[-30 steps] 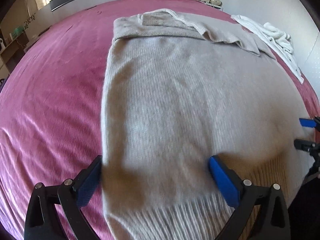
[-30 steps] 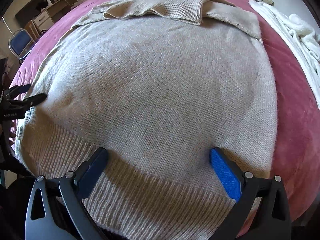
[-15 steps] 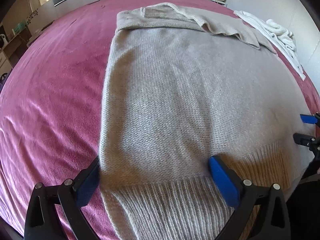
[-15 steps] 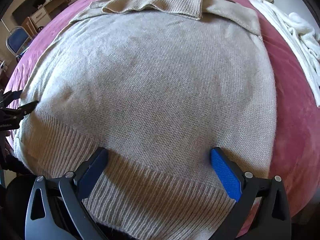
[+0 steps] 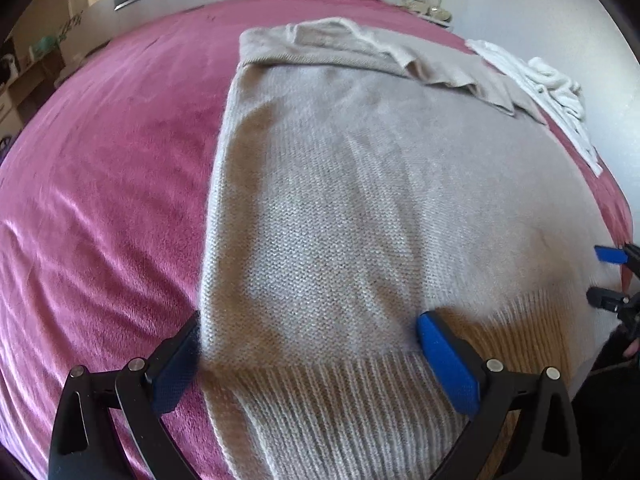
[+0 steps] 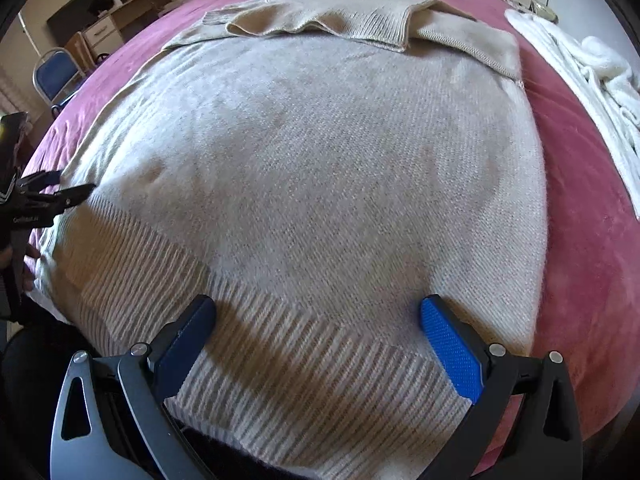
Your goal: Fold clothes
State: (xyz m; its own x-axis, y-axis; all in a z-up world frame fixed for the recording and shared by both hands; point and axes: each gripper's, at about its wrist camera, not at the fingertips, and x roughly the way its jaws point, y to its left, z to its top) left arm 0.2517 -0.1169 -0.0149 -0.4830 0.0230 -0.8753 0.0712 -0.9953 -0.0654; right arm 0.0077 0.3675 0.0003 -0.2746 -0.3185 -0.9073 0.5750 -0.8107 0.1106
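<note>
A beige knit sweater (image 5: 372, 208) (image 6: 320, 160) lies flat on the pink bedspread (image 5: 104, 168), sleeves folded across its far end, ribbed hem nearest me. My left gripper (image 5: 308, 344) is open over the hem's left corner, one finger off the sweater's left edge, the other above the ribbing. My right gripper (image 6: 320, 328) is open above the hem's right part, both blue pads over the ribbing. Each gripper shows small at the edge of the other's view: the right gripper (image 5: 610, 276), the left gripper (image 6: 56, 196).
A white garment (image 5: 540, 84) (image 6: 592, 80) lies crumpled on the bed to the sweater's right. A nightstand with glassware (image 5: 424, 0) stands at the far right. A blue chair (image 6: 56, 76) and a desk (image 6: 116, 20) stand beyond the bed's left side.
Both grippers have drawn back slightly toward the near edge, so more of the ribbed hem shows under them. The sweater has not moved and both stay open.
</note>
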